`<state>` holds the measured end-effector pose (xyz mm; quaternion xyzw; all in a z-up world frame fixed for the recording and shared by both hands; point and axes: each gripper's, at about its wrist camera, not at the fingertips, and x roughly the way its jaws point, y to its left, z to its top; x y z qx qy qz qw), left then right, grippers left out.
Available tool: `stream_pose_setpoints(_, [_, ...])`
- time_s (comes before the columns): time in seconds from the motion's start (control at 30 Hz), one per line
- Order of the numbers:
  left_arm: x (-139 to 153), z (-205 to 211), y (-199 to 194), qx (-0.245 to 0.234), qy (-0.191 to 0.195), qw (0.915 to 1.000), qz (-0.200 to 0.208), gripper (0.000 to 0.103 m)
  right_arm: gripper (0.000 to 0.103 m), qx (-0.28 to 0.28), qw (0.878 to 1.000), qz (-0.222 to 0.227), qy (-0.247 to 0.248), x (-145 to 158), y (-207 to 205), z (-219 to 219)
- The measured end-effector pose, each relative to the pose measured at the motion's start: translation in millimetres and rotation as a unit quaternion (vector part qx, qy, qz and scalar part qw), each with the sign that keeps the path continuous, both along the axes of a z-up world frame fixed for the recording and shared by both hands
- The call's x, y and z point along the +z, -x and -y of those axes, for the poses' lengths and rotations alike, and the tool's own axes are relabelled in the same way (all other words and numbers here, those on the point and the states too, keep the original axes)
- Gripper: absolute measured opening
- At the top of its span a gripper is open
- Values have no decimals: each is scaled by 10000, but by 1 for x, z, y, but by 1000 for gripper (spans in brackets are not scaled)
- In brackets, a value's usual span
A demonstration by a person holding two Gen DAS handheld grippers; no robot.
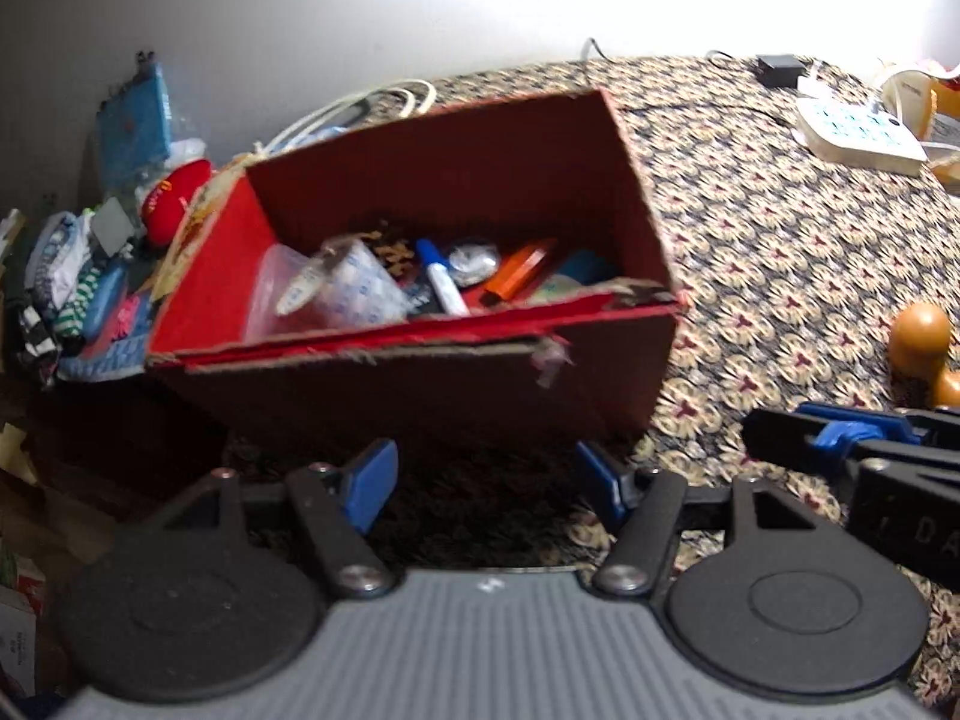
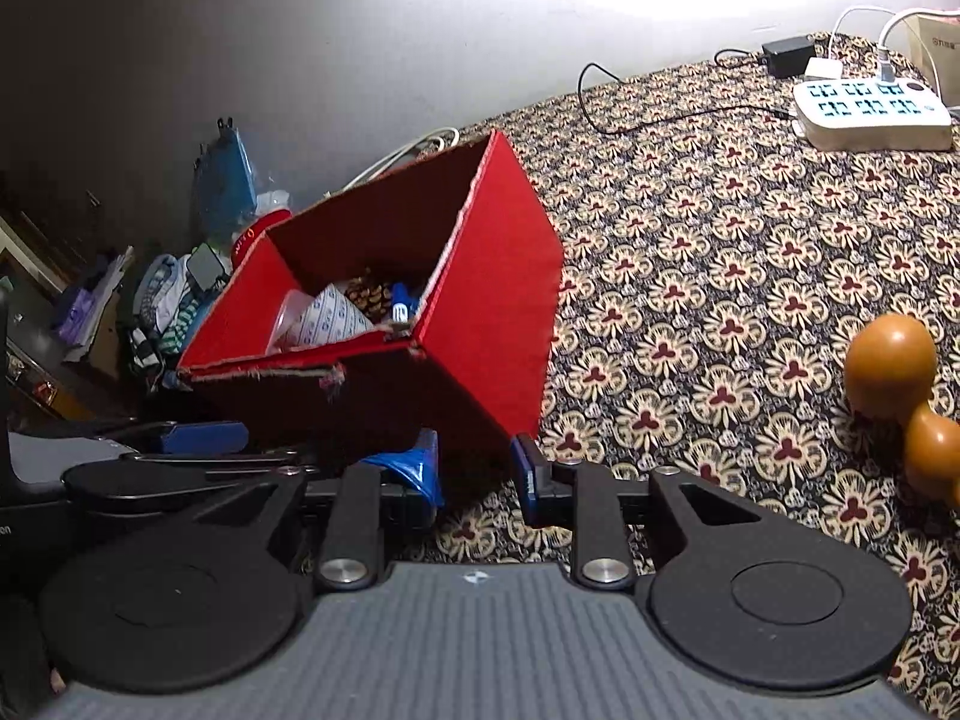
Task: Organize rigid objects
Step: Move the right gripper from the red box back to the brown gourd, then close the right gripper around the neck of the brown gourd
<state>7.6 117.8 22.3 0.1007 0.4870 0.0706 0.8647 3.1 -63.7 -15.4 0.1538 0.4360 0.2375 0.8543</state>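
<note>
A red cardboard box (image 1: 420,378) stands open-topped on the patterned cloth, just beyond both grippers. Inside lie a blue-capped marker (image 1: 441,279), an orange flat item (image 1: 519,276), a clear plastic bag (image 1: 336,294) and other small things. My left gripper (image 1: 487,489) is open in front of the box's near wall, with nothing between its blue pads. My right gripper (image 2: 474,474) sits near the box's right front corner (image 2: 480,396), its jaws a narrow gap apart with only cloth showing between them. The left gripper's blue finger (image 2: 204,437) shows at the left of the right wrist view.
Orange wooden balls (image 2: 891,366) lie on the cloth to the right. A white power strip (image 2: 873,114) with cables and a black adapter (image 2: 789,54) sit at the far right. A pile of cloths and packets (image 1: 90,276) crowds the box's left side, against a wall.
</note>
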Motion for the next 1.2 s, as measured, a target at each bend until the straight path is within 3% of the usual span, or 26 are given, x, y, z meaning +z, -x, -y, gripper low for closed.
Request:
stream_pose_setpoints(0.33, [-24, 36, 8, -203, 76, 9991, -369, 66, 9, -140, 9993, -286, 181, -13, 13, 31])
stream_pose_setpoints(0.4, [-28, 43, 8, -352, 270, 9977, -512, 66, 9, -213, 9991, -316, 182, -15, 15, 39])
stream_pose_setpoints(0.73, [-44, 77, 2, -756, 403, 9936, -731, 66, 9, -713, 9965, -405, 167, -19, 24, 87])
stream_pose_setpoints(1.2, [-58, 123, -10, -1273, 490, 9880, -726, 66, 9, -1389, 9891, -292, 388, -17, 24, 140])
